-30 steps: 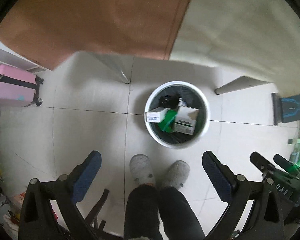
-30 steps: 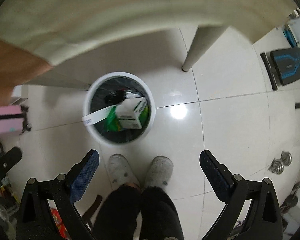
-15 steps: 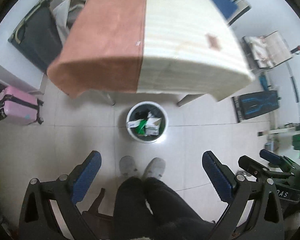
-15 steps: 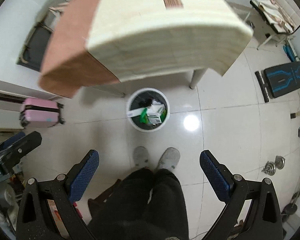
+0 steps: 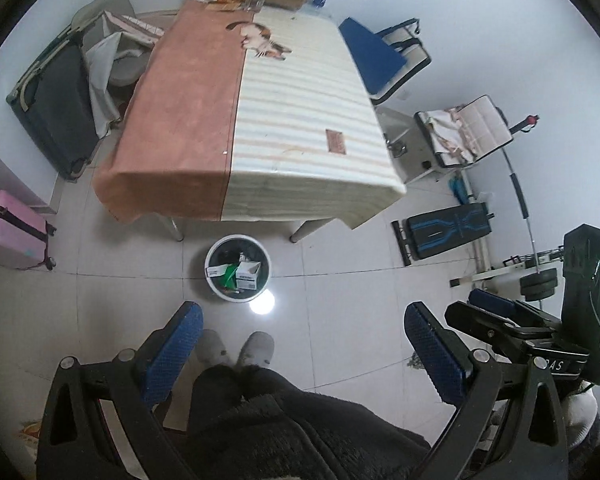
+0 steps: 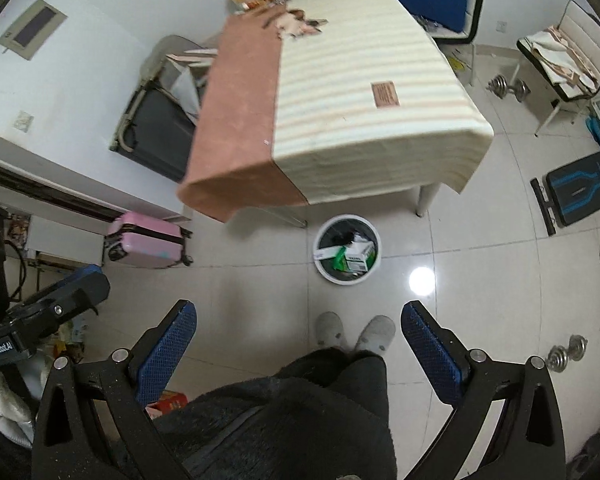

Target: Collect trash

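A white trash bin (image 5: 260, 294) (image 6: 323, 270) stands on the floor at the table's near end, holding small white and green boxes (image 5: 247, 274) (image 6: 354, 258) and dark scraps. My left gripper (image 5: 302, 346) hangs open and empty high above the floor, well back from the bin. My right gripper (image 6: 298, 344) is also open and empty at a similar height. Torn paper scraps (image 5: 262, 42) (image 6: 296, 24) lie on the far part of the table's cloth (image 5: 300, 120) (image 6: 340, 100). The right gripper's body shows at the right edge of the left wrist view.
A person's dark-clad legs and grey slippers (image 5: 236, 350) (image 6: 354, 332) stand just before the bin. A pink suitcase (image 5: 8, 232) (image 6: 148, 242) sits left, a dark folded frame beyond it. Chairs (image 5: 384, 56), a black bench (image 5: 446, 234) (image 6: 580, 188) and dumbbells (image 6: 564, 354) fill the right side.
Both grippers have risen far up and back from just above the bin; the bin shrank in view and the whole tabletop came into sight. Both stayed open.
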A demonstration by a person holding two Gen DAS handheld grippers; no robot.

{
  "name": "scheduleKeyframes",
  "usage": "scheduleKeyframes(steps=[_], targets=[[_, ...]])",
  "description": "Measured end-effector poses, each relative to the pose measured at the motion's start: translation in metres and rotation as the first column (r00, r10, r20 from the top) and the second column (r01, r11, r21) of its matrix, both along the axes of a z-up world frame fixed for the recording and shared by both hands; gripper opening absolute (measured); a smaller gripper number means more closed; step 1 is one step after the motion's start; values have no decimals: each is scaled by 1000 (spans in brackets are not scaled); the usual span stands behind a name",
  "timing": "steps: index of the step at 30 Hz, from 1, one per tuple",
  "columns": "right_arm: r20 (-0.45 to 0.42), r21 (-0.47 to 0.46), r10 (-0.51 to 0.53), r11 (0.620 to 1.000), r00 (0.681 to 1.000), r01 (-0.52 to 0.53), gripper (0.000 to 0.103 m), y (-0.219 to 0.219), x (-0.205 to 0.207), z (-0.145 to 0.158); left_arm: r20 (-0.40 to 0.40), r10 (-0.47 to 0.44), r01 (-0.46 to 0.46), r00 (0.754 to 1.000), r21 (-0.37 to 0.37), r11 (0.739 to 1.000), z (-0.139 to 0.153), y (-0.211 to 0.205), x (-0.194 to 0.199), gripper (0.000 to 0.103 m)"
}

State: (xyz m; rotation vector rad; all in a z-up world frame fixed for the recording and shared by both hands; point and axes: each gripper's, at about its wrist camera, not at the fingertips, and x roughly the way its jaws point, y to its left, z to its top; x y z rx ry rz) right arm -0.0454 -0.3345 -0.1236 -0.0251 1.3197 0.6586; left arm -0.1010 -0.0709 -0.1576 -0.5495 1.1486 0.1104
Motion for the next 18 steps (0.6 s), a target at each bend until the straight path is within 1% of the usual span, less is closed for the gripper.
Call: scheduleKeyframes(steps=[2,7,11,18], targets=[[12,14,8,1000,1000,-8,103,2,-7,14,16,-4,4,1000,-2,1000,10,-1,-5,103],[32,20,22,1000,999,-23,103,7,-18,34,34,6,-5,999,-7,1000,24,-3,-17,103],[33,26,22,999,999,-23,103,8,-23,42,46,21,-20,999,-7,1000,31,-2,-24,103],[33,20,25,999,999,-25,103,12,-30,46,55,41,-41,998,-6,999,34,-3,-31,103]])
